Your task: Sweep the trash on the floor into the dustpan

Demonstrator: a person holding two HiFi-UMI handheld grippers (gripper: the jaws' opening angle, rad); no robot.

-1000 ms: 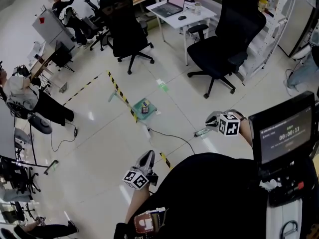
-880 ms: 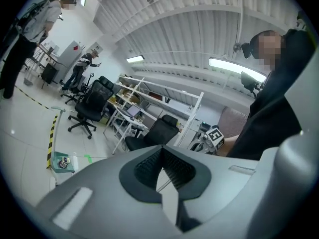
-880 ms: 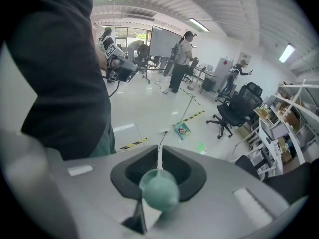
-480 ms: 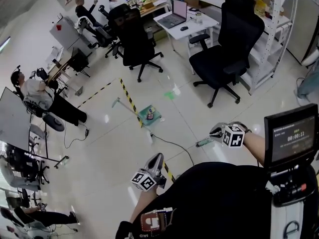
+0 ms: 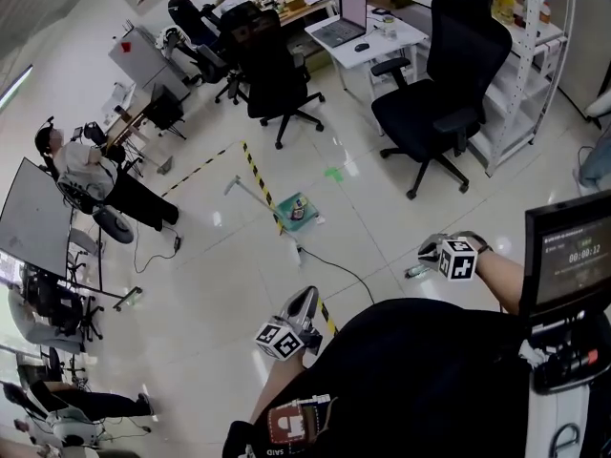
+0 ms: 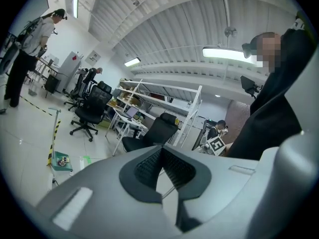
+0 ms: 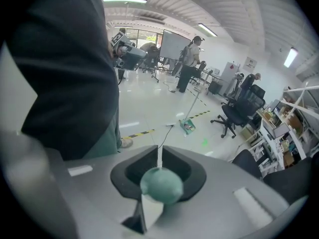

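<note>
A green dustpan (image 5: 298, 208) with a few bits of trash in it sits on the glossy floor, and its long handle leans up to the left. It also shows small in the left gripper view (image 6: 60, 161) and in the right gripper view (image 7: 188, 126). My left gripper (image 5: 307, 296) hangs low beside my body, well short of the dustpan, its jaws (image 6: 160, 149) shut with nothing between them. My right gripper (image 5: 426, 253) is shut on a teal-ended handle (image 7: 160, 184), of which a short piece (image 5: 413, 273) sticks out. The rest of the handle is hidden.
Yellow-black tape (image 5: 260, 181) runs across the floor past the dustpan, and a thin dark cable (image 5: 336, 261) curves from it toward me. Two black office chairs (image 5: 277, 84) (image 5: 444, 103), a desk with a laptop (image 5: 358, 29) and white shelving (image 5: 535, 84) stand behind. People (image 5: 86, 172) are at left.
The head view has shifted, so the dustpan sits a little further right in the picture. Both grippers keep their pose, and the right one still holds the teal handle.
</note>
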